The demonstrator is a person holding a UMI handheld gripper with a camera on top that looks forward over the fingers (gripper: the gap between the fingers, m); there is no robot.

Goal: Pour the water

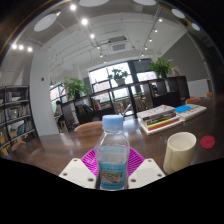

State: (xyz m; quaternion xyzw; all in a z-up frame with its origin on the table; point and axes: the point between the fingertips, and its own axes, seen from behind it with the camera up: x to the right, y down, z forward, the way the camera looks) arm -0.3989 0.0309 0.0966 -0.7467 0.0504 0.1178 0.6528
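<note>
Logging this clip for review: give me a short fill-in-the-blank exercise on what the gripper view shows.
1. The clear plastic water bottle has a ____ cap.
2. The bottle stands ____ the gripper fingers' magenta pads.
3. The cream cylindrical cup stands on the brown wooden table, to the ____ of the bottle.

Missing words: blue; between; right

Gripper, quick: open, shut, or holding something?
Gripper: fingers shut on the water bottle, pads pressed to both sides; bottle upright.
</note>
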